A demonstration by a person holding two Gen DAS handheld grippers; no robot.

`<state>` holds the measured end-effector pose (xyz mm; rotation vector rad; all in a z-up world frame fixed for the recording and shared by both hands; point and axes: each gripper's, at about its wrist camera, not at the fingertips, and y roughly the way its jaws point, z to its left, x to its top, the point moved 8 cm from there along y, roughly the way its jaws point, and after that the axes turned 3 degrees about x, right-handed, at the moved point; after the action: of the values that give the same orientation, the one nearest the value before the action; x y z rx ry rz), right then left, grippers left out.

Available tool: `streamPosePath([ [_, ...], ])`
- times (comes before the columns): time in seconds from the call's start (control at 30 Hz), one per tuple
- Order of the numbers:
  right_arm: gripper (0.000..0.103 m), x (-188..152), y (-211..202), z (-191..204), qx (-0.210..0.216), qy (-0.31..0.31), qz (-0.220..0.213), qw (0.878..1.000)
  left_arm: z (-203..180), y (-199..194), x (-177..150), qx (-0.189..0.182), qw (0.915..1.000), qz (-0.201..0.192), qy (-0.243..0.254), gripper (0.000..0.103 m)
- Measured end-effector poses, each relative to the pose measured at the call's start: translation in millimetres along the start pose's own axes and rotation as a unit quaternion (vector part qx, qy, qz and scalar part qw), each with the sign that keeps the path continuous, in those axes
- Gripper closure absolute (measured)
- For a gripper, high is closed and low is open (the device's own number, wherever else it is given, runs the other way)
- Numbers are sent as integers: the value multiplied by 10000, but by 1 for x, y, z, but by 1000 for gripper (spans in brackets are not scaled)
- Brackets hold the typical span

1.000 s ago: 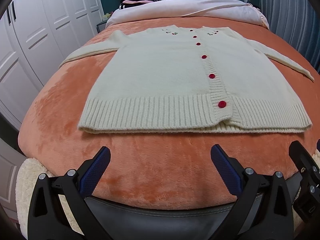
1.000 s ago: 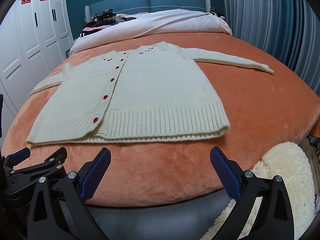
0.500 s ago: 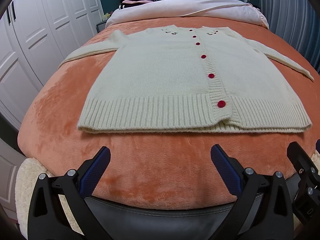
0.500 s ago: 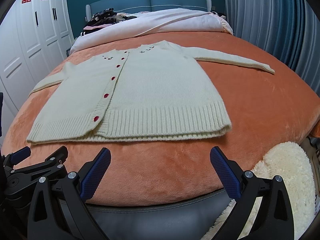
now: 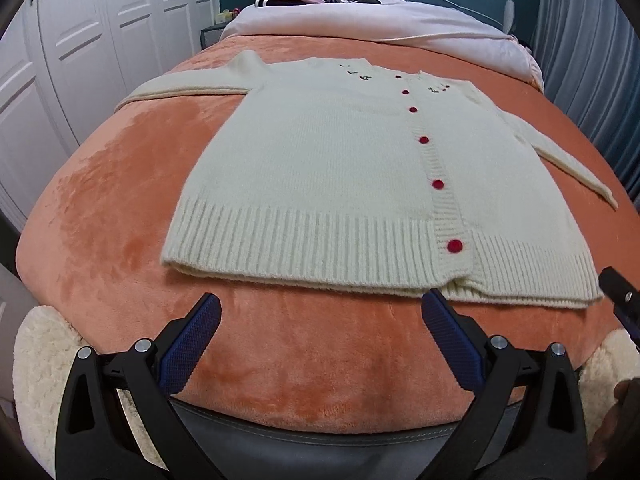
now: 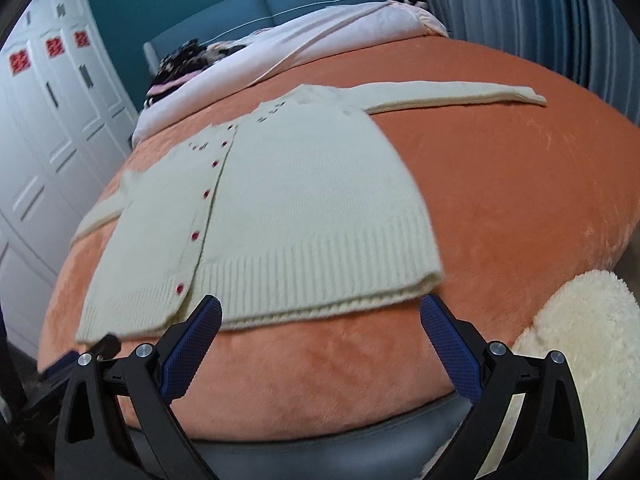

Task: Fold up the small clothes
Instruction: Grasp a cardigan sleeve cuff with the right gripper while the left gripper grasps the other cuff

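Both views have drifted closer and tilted since a second ago, while the bed (image 5: 120,208) and the cream cardigan (image 5: 340,168) spread flat mid-frame lie unchanged. Left hand-held gripper (image 5: 320,328) and right hand-held gripper (image 6: 320,328) hover wide apart, empty; pinching the ribbed hem corners squarely should fold evenly.
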<state>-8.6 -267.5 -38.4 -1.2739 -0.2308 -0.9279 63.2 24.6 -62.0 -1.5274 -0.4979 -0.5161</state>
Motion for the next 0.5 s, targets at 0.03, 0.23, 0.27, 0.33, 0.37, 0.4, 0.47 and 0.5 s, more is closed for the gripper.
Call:
streamPosePath([
  [0.03, 5, 16, 5, -17, 53, 297, -4, 9995, 4, 2, 5, -3, 10000, -6, -75, 5],
  [0.23, 5, 143, 39, -129, 162, 1703, -593, 9835, 8, 17, 34, 38, 9999, -3, -154, 5],
  [0.27, 5, 168, 43, -149, 173, 1875, -747, 9793, 6, 20, 38, 27, 9999, 17, -154, 5],
  [0.33, 5, 204, 64, -191, 16, 2274, -754, 9709, -1, 27, 47, -1, 9999, 56, -139, 5],
  [0.37, 5, 222, 75, -216, -72, 2553, -780, 9637, -4, 30, 50, -16, 9999, 63, -136, 5],
  [0.4, 5, 225, 92, -231, -235, 2752, -632, 9590, -8, 33, 55, -41, 9999, 72, -126, 5],
  [0.47, 5, 241, 117, -267, -467, 3133, -557, 9469, -14, 38, 61, -84, 9999, 81, -114, 5],
  [0.5, 5, 234, 131, -275, -710, 3217, -431, 9432, -18, 42, 64, -122, 9998, 97, -114, 5],
])
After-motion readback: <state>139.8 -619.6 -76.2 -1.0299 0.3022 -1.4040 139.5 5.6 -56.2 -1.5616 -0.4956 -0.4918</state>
